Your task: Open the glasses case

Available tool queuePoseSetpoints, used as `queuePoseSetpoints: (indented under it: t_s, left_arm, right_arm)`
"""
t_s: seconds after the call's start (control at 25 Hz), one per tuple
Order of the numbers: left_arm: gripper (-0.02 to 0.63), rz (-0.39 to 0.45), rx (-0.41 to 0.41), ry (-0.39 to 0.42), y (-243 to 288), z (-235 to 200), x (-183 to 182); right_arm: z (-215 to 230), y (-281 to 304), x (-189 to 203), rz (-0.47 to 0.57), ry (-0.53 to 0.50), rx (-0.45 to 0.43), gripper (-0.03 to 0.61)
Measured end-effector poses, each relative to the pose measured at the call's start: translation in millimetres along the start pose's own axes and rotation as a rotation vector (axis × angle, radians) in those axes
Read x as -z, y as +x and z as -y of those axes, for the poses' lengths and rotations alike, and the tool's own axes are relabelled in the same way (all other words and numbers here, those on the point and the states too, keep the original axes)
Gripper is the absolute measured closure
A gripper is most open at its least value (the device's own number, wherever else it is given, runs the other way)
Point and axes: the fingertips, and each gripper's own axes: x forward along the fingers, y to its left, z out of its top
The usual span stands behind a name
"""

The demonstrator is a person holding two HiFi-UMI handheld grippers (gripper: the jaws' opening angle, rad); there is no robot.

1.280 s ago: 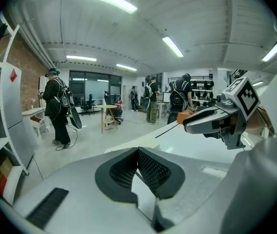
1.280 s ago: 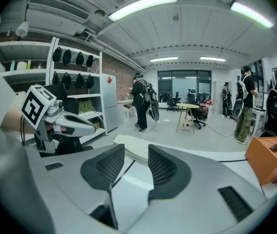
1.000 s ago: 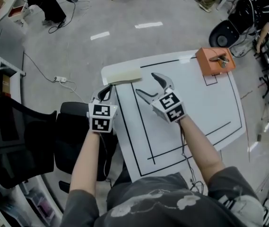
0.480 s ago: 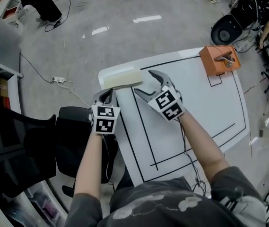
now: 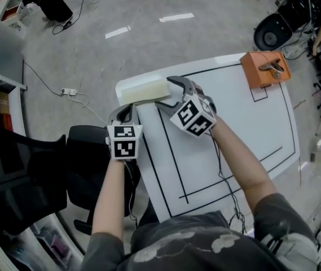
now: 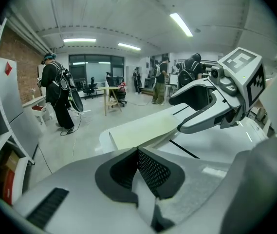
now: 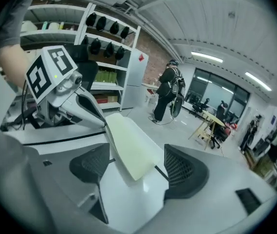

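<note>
The cream glasses case lies closed at the far left corner of the white table. My right gripper is open, one jaw on each side of the case's right end. In the right gripper view the case's end reaches in between the two dark pads without being clamped. My left gripper hangs just off the table's left edge, near the case's left end, with its jaws together. From the left gripper view the case lies ahead of the shut left gripper, and the right gripper is above its far end.
An orange box with a metal handle stands at the table's far right. Black lines are marked on the tabletop. A black office chair sits close at the left, below the left gripper. People and chairs stand farther off on the floor.
My right gripper has moved left and forward, so its open jaws now straddle the case's right end. The left gripper has hardly moved.
</note>
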Motion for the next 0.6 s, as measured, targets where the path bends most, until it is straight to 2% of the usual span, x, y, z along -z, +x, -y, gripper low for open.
queuePoseSetpoints:
  t_s: [0.12, 0.2, 0.48, 0.6]
  left_arm:
    - [0.612, -0.018, -0.007, -0.005, 0.5, 0.1, -0.9]
    - [0.612, -0.023, -0.014, -0.007, 0.6, 0.3, -0.7]
    - [0.612, -0.05, 0.001, -0.004, 2.9, 2.6, 3.9]
    - [0.612, -0.073, 0.022, -0.004, 5.1, 6.2, 10.1]
  right_arm:
    - [-3.0, 14.1, -0.9, -0.04, -0.168, -0.056, 0.219]
    - [-2.9, 22.9, 2.0, -0.069, -0.234, -0.083, 0.223]
    - [-9.8, 37.0, 7.8, -0.139, -0.365, -0.19, 0.297]
    - [-11.9, 39.9, 9.9, -0.174, -0.383, -0.231, 0.308]
